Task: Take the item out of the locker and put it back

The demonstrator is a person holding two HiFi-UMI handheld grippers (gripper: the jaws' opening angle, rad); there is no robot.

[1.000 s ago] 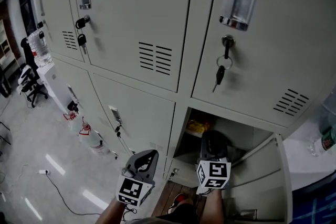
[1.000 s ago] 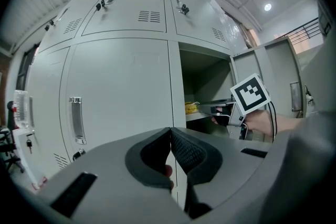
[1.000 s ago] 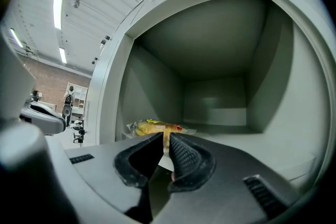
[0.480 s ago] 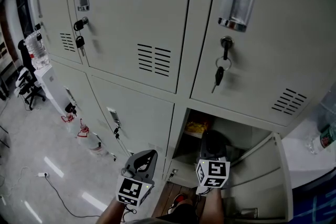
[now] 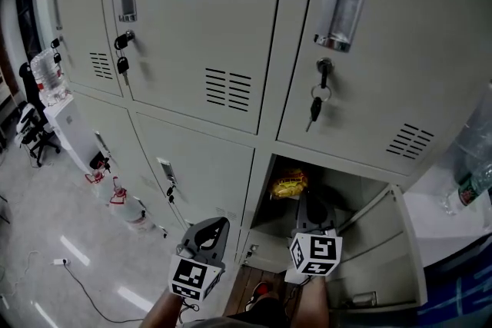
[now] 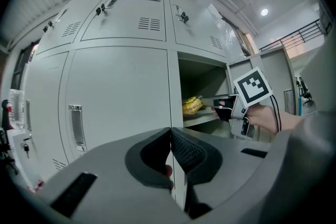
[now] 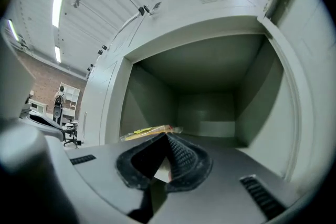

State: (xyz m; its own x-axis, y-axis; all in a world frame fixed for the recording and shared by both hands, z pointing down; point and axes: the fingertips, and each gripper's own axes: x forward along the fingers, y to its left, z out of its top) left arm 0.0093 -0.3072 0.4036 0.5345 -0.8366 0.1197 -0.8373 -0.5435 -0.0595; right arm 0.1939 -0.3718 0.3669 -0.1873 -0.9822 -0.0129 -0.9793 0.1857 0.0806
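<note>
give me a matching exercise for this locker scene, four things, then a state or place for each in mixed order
Things
1 yellow packet
2 left hand-held gripper
3 keys
4 lower right locker door

States
a hanging from a lock on a closed upper door
b swung open
c pinched at its edge by the right hand-held gripper
d shut and empty, outside the locker

Pairs: 1-c, 2-d, 3-a, 4-b
</note>
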